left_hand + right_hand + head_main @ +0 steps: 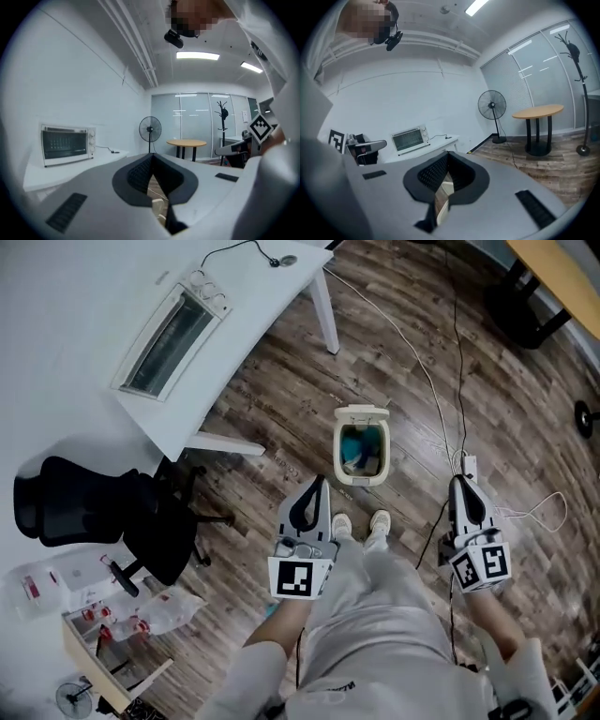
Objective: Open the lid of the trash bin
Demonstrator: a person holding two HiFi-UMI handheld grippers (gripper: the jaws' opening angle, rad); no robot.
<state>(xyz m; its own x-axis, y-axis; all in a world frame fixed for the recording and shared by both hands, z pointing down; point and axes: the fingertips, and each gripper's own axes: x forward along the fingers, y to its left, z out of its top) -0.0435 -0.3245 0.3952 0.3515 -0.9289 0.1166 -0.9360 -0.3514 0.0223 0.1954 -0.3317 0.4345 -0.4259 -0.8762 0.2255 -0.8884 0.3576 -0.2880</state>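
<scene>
Trash bin (361,456) on floor, lid (362,414) up. Left tool (317,482) just near-left of it, right tool (459,482) further right — both clenched, empty.

Dark wood-plank floor (281,418) runs under me. At ten o'clock in the head view stands a white table (75,352) carrying a toaster oven (173,332). A black office chair (84,507) sits just beside the table at nine o'clock. Thin cables (427,381) trail over the planks toward one o'clock.

In the left gripper view I see a plain white wall (70,79) at nine o'clock. A pedestal fan (150,129) and a round wooden table (186,142) stand near centre, before a glass partition (197,117). A coat stand (222,115) is at three o'clock, and a lit ceiling panel (198,56) at twelve.
</scene>
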